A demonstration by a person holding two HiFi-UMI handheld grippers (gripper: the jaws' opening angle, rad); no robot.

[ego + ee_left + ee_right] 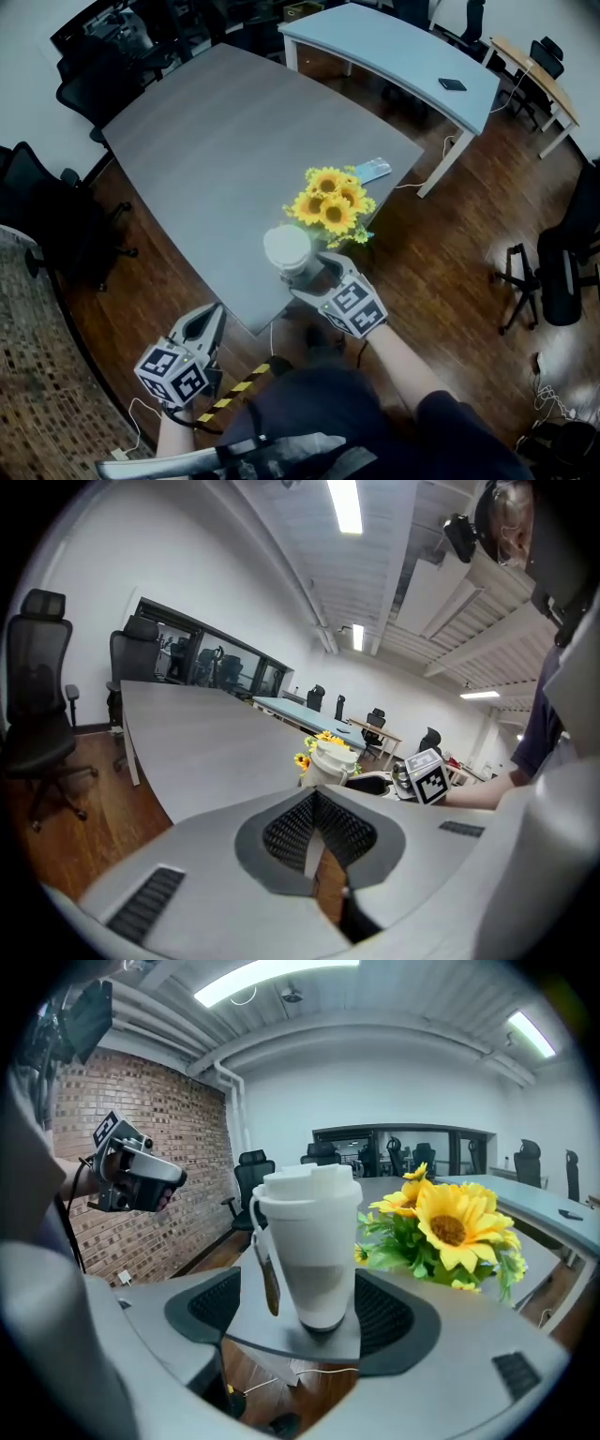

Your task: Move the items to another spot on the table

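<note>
A white lidded cup (287,251) with a tea-bag tag stands at the near corner of the grey table (216,159). A bunch of sunflowers (330,201) lies just behind it. My right gripper (314,275) is open around the cup. In the right gripper view the cup (314,1232) stands between the two pads with a gap on each side, and the sunflowers (450,1227) are to its right. My left gripper (214,319) hangs off the table's front edge, left of the cup, with nothing in it. In the left gripper view its jaws (314,825) are shut, and the cup (330,761) is ahead.
A small flat packet (372,170) lies on the table beyond the flowers. A pale blue table (394,47) with a dark phone (452,84) stands farther back. Office chairs stand at the left (37,206) and right (562,262). A yellow-black strip (234,387) lies on the wooden floor.
</note>
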